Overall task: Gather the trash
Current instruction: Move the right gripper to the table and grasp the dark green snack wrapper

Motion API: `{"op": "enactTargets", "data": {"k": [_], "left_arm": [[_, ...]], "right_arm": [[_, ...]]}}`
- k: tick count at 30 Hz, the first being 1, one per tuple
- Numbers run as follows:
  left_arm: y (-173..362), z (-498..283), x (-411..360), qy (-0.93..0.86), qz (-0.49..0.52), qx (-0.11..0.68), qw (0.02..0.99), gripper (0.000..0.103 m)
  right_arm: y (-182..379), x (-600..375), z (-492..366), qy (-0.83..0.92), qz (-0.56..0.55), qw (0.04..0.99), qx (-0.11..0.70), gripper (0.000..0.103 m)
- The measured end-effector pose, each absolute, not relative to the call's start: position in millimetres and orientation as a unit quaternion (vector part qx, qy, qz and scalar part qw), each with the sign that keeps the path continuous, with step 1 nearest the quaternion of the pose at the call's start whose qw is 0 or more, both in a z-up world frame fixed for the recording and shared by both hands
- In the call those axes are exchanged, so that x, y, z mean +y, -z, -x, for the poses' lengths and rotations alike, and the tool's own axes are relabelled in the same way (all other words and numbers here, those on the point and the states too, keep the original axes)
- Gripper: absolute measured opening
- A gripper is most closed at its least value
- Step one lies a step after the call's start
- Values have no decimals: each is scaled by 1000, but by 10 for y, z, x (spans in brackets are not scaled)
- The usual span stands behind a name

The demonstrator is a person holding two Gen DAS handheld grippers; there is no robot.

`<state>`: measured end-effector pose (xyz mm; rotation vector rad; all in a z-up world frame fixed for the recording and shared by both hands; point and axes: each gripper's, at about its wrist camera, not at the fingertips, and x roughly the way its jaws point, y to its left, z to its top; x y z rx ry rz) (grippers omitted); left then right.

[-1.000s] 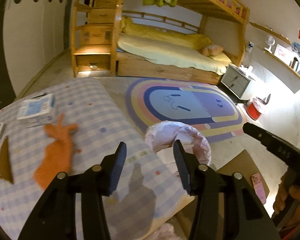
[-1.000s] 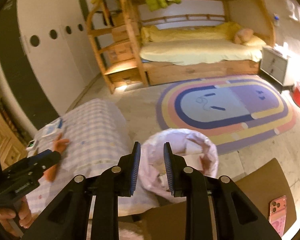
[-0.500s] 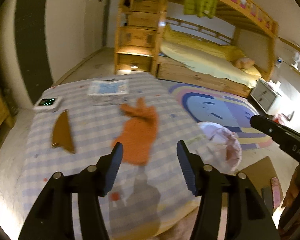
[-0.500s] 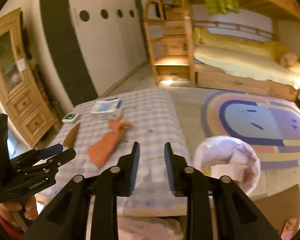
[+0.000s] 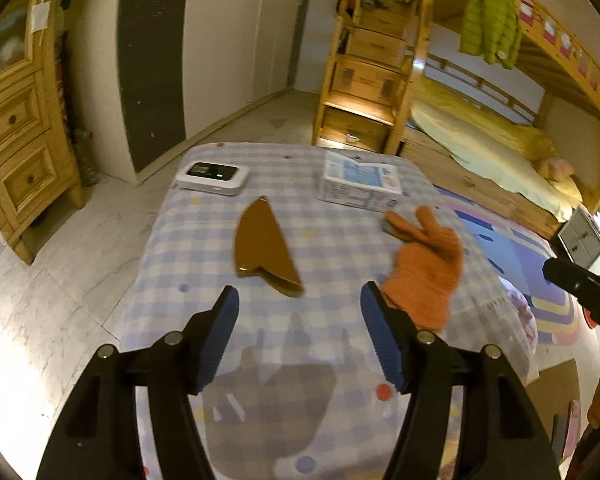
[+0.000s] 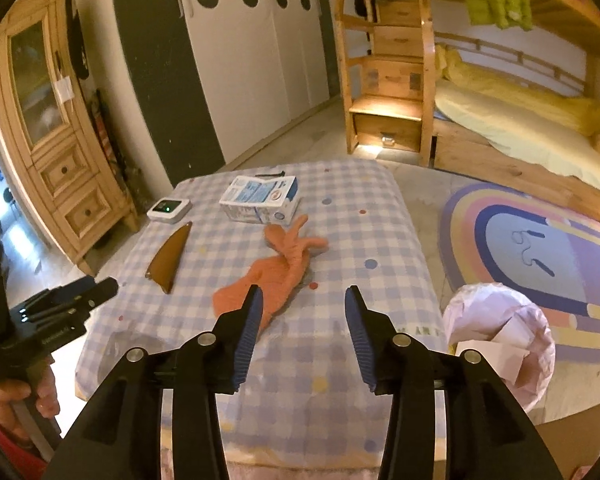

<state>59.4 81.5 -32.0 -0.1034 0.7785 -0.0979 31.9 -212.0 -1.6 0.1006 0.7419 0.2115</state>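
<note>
Both grippers empty, fingers opening: left gripper (image 5: pixel 298 312), right gripper (image 6: pixel 302 314). Brown scrap (image 5: pixel 265 246) and orange glove (image 6: pixel 278 268) lie apart on the checked surface (image 6: pixel 356 232). Bin bag (image 6: pixel 500 332) beside its right edge. Pinch 1 item per gripper, low and centred.

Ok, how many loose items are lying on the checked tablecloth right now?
4: a white device at the far left, a blue-white box at the far middle, a brown wedge-shaped piece on the left, an orange glove in the middle.
</note>
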Motion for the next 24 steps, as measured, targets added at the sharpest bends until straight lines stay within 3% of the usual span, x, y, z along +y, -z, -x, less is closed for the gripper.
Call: {"op": "enactTargets", "data": {"k": [13, 24], "left_arm": [[424, -918, 985, 19, 47, 390, 919, 71], [414, -1555, 1088, 1, 47, 379, 924, 72]], "right_arm": [[142, -1853, -866, -121, -30, 916, 382, 44], [175, -1494, -1925, -150, -32, 909, 386, 44]]}}
